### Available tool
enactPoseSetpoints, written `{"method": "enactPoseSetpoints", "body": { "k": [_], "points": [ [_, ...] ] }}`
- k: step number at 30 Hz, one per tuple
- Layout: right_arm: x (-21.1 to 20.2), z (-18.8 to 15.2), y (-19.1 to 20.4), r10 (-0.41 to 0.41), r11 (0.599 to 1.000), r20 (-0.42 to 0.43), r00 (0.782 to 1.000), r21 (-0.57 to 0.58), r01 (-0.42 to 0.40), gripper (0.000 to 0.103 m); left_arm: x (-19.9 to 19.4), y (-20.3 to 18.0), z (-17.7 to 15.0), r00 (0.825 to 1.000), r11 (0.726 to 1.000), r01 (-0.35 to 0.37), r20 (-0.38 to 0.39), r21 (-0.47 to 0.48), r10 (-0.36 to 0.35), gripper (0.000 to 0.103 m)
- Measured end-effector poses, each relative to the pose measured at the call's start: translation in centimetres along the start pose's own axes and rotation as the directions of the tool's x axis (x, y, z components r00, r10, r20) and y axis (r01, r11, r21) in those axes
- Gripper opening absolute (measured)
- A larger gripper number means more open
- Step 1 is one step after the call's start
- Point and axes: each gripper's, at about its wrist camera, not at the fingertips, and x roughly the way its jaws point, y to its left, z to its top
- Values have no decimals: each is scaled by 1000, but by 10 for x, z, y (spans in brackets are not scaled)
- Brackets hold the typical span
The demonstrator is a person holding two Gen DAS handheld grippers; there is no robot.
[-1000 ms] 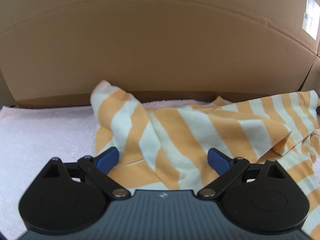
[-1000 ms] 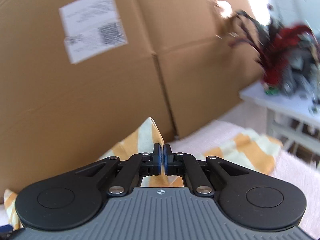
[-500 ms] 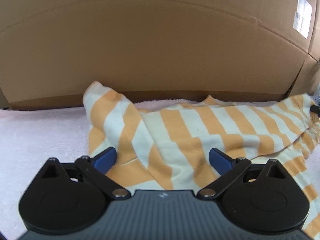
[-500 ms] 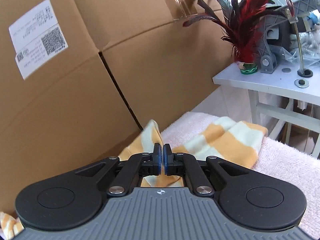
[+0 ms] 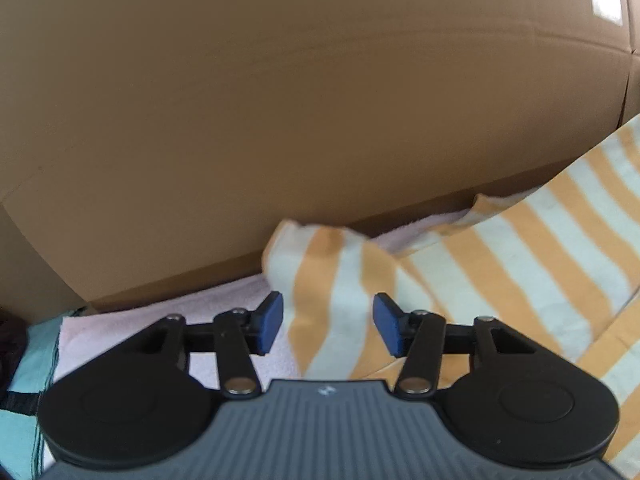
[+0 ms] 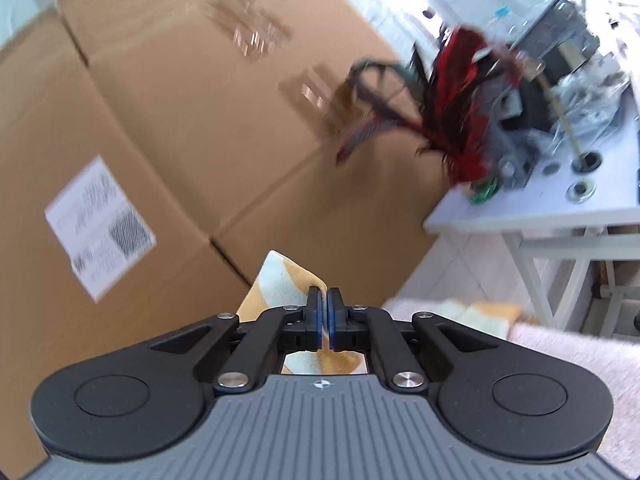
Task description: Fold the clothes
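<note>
An orange-and-white striped garment [image 5: 500, 256] lies on a pink towel [image 5: 132, 320] and rises toward the right in the left wrist view. My left gripper [image 5: 327, 326] is open, its blue pads either side of a raised fold of the garment without gripping it. My right gripper [image 6: 324, 316] is shut on a corner of the striped garment [image 6: 280, 276], holding it lifted; another part of the garment [image 6: 480, 312] lies on the towel [image 6: 580, 352] further right.
Large cardboard boxes [image 5: 280, 100] stand close behind the towel, one with a white label [image 6: 100, 224]. A white side table [image 6: 540, 212] with red feathers [image 6: 460, 100] and clutter stands at the right. A teal cloth [image 5: 24, 392] lies at the left edge.
My left gripper has swung left toward the garment's left end and its jaws have narrowed. My right gripper has lifted and turned with the garment corner still held.
</note>
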Motion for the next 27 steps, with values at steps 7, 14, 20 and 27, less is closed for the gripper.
{"method": "enactPoseSetpoints", "body": {
  "k": [7, 14, 20, 27],
  "points": [
    [20, -3, -6, -66, 997, -121, 990, 25, 70, 4, 5, -6, -11, 997, 996, -76, 28, 36, 75, 66],
    [-2, 4, -6, -11, 998, 25, 1000, 64, 10, 4, 23, 11, -10, 980, 981, -195, 26, 0, 195, 68],
    [7, 0, -9, -44, 995, -25, 999, 84, 46, 4, 29, 21, -7, 976, 976, -216, 31, 20, 216, 72],
    [22, -6, -4, -57, 998, -118, 991, 35, 61, 4, 27, 30, -2, 963, 962, -271, 23, 45, 270, 62]
  ]
}}
